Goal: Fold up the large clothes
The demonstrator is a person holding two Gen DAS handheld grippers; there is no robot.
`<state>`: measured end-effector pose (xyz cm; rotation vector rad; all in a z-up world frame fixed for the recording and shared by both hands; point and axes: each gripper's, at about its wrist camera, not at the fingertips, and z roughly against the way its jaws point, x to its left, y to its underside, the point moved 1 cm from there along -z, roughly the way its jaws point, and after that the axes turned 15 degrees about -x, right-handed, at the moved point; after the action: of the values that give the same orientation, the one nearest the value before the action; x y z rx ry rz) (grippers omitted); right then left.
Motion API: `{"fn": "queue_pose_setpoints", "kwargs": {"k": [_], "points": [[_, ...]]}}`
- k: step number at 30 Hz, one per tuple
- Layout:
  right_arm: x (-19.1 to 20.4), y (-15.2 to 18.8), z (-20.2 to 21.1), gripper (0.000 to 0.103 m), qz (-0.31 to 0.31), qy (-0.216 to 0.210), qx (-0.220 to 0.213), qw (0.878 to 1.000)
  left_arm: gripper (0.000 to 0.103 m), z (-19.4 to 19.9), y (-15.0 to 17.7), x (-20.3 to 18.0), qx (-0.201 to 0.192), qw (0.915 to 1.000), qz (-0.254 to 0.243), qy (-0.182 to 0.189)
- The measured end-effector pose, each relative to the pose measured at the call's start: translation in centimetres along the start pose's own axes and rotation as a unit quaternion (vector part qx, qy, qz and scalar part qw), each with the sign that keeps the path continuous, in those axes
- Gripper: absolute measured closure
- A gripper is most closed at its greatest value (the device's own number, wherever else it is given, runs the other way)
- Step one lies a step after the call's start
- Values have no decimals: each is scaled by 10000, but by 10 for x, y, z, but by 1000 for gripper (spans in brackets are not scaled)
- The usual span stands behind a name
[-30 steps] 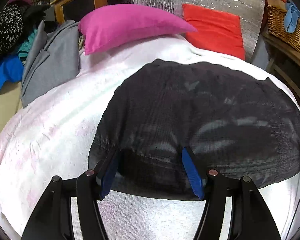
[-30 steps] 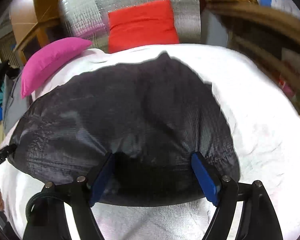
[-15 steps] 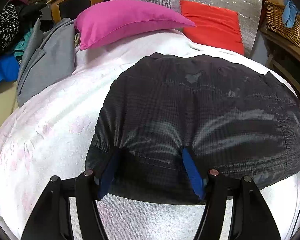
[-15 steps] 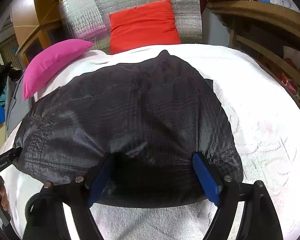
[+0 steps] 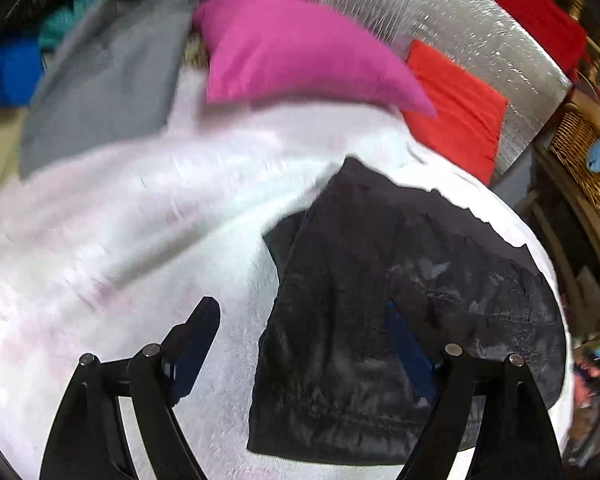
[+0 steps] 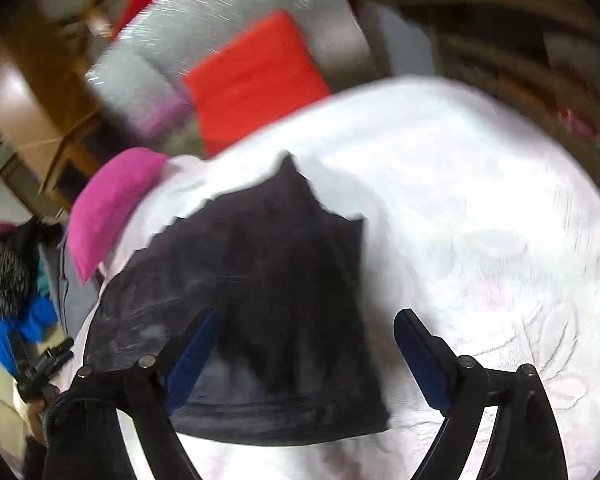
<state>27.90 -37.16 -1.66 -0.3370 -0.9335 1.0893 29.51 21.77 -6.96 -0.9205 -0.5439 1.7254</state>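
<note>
Left wrist view: the left gripper had its jaws opening, with no pad pressing on fabric. Its left finger stood over bare white bedspread; its right finger overlapped the black garment. The garment lay flat on the bedspread, filling the area from 3 to 6 o'clock. A pink pillow sat at 12 o'clock, a red cushion at 1 o'clock against a silver padded board. A grey garment lay at 10 o'clock, a wicker basket at 3 o'clock. The frame was motion-blurred.

Right wrist view: the right gripper was likewise opening and released. Its left finger overlapped the black garment, its right finger stood over bedspread. The garment lay around the centre and toward 7 o'clock. The pink pillow appeared at 9 o'clock, the red cushion at 12 o'clock. The other gripper's tip showed at 8 o'clock.
</note>
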Motion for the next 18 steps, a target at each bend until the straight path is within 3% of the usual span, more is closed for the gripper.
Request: {"fn": "queue_pose_setpoints", "kwargs": {"k": [7,12,14,17,18], "points": [[-11,1,-51,12,-403,-439,597,9964,19,-35,5,-11,528,9978,-117,390],[-12,-3,-73,12,-702,-698,756,9922,19,-52,2,-23,711,9953,-167,637],[-5,0,-85,12,-684,-812,932,9900,19,-67,6,-23,1027,9920,-116,724],[9,3,-91,26,-292,-745,1062,9911,19,-71,7,-24,1158,9906,-114,713],[15,2,-90,35,-166,-724,1018,9920,25,-69,5,-26,1122,9908,-123,747]]}}
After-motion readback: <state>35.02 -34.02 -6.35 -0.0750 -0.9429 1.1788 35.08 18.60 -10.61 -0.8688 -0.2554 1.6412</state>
